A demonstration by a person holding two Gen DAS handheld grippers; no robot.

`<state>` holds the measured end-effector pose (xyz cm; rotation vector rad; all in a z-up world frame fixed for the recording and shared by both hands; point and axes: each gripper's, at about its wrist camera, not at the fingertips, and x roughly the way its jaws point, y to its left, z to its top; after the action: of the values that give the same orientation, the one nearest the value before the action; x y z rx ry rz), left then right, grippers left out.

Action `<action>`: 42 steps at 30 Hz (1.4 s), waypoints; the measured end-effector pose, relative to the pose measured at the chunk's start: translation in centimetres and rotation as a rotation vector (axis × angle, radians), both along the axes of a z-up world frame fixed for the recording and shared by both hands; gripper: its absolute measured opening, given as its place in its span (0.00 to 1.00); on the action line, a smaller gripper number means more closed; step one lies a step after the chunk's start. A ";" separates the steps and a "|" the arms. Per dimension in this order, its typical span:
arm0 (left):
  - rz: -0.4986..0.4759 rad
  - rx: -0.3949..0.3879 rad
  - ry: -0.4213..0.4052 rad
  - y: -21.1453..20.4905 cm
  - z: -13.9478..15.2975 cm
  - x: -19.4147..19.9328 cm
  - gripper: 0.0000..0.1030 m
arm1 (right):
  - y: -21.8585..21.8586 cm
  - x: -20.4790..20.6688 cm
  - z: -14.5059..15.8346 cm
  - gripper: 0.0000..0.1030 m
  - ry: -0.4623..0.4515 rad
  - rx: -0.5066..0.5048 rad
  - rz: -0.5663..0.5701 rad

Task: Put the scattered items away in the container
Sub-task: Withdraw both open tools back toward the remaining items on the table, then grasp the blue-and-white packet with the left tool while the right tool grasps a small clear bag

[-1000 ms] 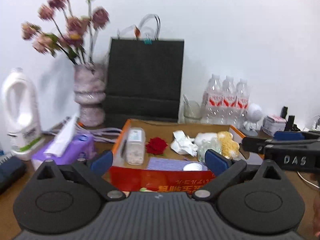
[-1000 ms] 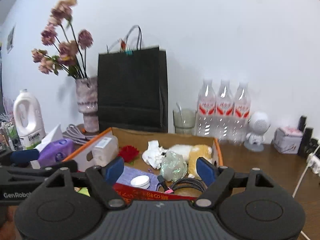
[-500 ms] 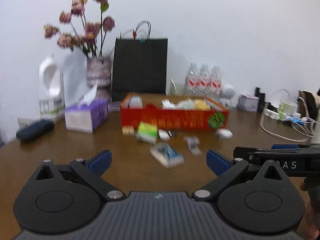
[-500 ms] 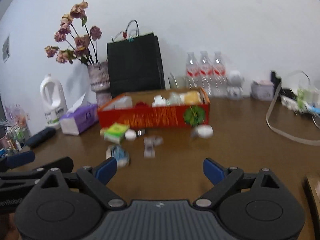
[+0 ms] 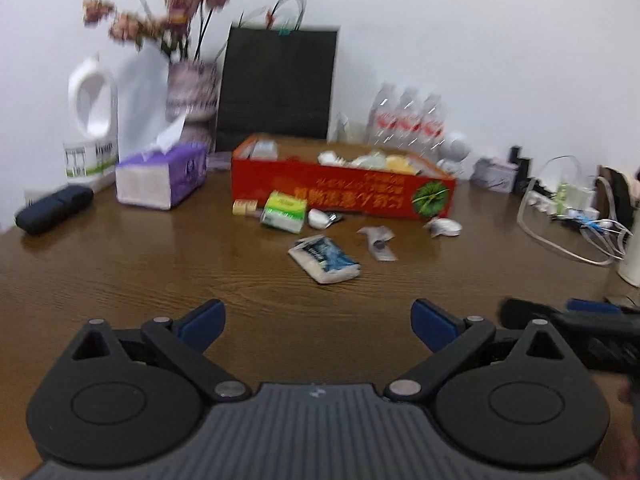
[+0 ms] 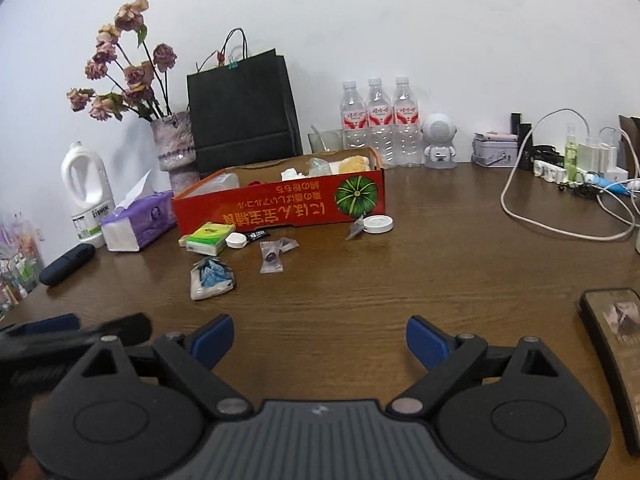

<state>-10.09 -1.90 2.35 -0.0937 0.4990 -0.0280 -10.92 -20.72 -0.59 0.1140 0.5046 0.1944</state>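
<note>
A red cardboard box (image 6: 280, 206) (image 5: 352, 192) sits mid-table, holding several items. In front of it lie a green tissue pack (image 6: 210, 237) (image 5: 285, 212), a blue-white packet (image 6: 212, 278) (image 5: 325, 258), a clear candy wrapper (image 6: 271, 257) (image 5: 379, 242), a small black sachet (image 6: 256, 235), a white cap (image 6: 236, 241) and a white lid (image 6: 378, 224) (image 5: 444, 226). My left gripper (image 5: 318, 320) is open and empty, well short of the items. My right gripper (image 6: 320, 338) is open and empty, also short of them.
Behind the box stand a black paper bag (image 6: 244, 112), a flower vase (image 6: 174, 148), three water bottles (image 6: 378, 120) and a white jug (image 6: 86, 196). A purple tissue box (image 6: 138, 222) and dark case (image 6: 66, 264) lie left. Cables (image 6: 560, 216) and a phone (image 6: 616, 348) lie right.
Both grippers have pulled back from above the box to the near side of the table. The scattered items in front of the box have come into view. Both stay open.
</note>
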 end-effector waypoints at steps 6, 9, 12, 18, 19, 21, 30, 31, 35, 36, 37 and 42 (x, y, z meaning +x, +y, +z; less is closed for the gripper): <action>-0.005 -0.013 0.047 -0.3 0.2 8.1 0.84 | 0.4 4.2 0.6 0.70 0.037 -0.032 0.065; -0.016 -0.039 0.111 -0.1 -0.7 11.2 0.67 | 0.7 6.7 0.7 0.57 0.055 -0.044 0.086; -0.029 -0.042 0.161 0.3 -1.8 12.7 0.46 | 1.7 9.7 0.6 0.51 0.078 -0.053 0.111; -0.108 0.024 0.135 0.7 -1.9 12.7 0.10 | 5.1 15.7 -0.2 0.48 0.114 -0.074 0.183; -0.106 0.018 0.133 1.0 -1.8 12.7 0.08 | 5.8 16.4 -0.4 0.44 0.120 -0.087 0.194; -0.094 0.007 0.127 1.6 -1.7 12.6 0.06 | 7.2 17.5 -0.6 0.37 0.134 -0.103 0.218; -0.062 -0.011 0.071 2.7 -0.4 11.3 0.02 | 8.4 17.1 -0.7 0.13 0.135 -0.130 0.242; -0.060 -0.013 0.053 2.7 0.1 10.7 0.02 | 8.1 16.4 -0.2 0.13 0.116 -0.114 0.238; -0.086 0.001 -0.039 2.2 1.9 7.4 0.02 | 6.4 12.9 2.1 0.13 0.018 -0.063 0.208; -0.099 0.016 -0.066 1.8 2.3 6.4 0.02 | 6.1 12.2 2.6 0.13 0.007 -0.056 0.198; -0.112 0.027 -0.089 1.3 2.7 5.6 0.02 | 5.8 11.4 3.0 0.13 -0.002 -0.050 0.188; -0.163 0.035 -0.144 -0.6 4.1 1.7 0.02 | 4.3 7.6 4.1 0.13 -0.042 -0.038 0.171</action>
<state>-8.42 -2.49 6.47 -0.0161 0.3621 -0.1844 -3.29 -16.38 3.54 0.0290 0.4758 0.3534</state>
